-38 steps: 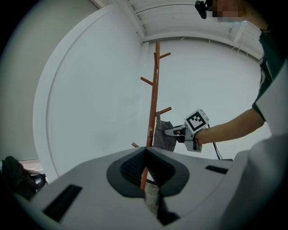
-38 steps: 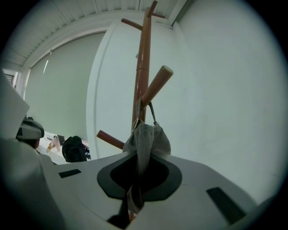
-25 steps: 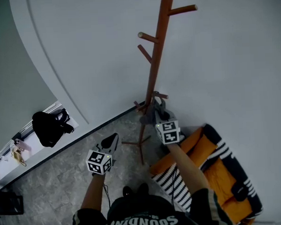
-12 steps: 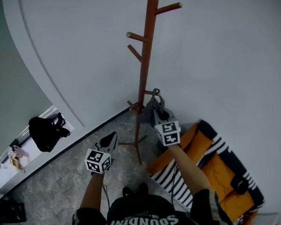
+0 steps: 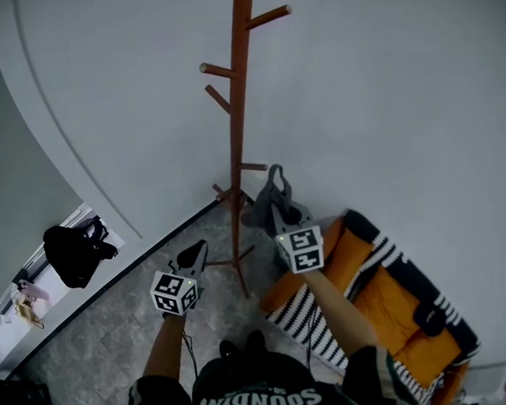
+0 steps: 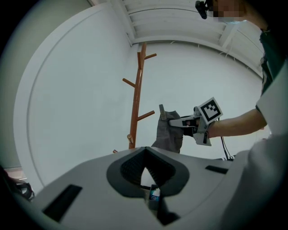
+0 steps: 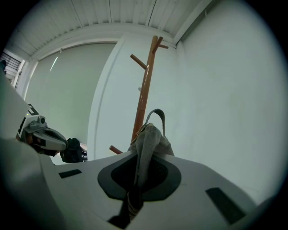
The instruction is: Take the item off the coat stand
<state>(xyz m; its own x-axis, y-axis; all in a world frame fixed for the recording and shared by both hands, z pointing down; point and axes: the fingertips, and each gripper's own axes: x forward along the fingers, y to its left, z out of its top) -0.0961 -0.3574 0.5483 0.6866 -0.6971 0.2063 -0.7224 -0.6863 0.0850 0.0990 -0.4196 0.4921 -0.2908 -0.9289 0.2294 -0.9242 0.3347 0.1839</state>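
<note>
A brown wooden coat stand (image 5: 235, 139) rises by the white wall, its pegs bare. My right gripper (image 5: 275, 211) is shut on a grey fabric bag (image 5: 268, 203) with a loop strap, held just right of the stand's low peg and apart from it. In the right gripper view the bag (image 7: 148, 134) is pinched between the jaws (image 7: 134, 197), with the stand (image 7: 143, 103) behind it. My left gripper (image 5: 195, 253) hangs lower left of the stand's base, shut with nothing in it. The left gripper view shows the bag (image 6: 168, 132) beside the stand (image 6: 134, 117).
An orange and black-and-white striped cushion (image 5: 385, 292) lies on the floor at the right, under my right arm. A black bag (image 5: 69, 249) sits on a ledge at the far left. The stand's feet (image 5: 240, 270) spread over the grey stone floor.
My right gripper has carried the grey bag off the stand's low peg and to the right. The left gripper has stayed low by the stand's base.
</note>
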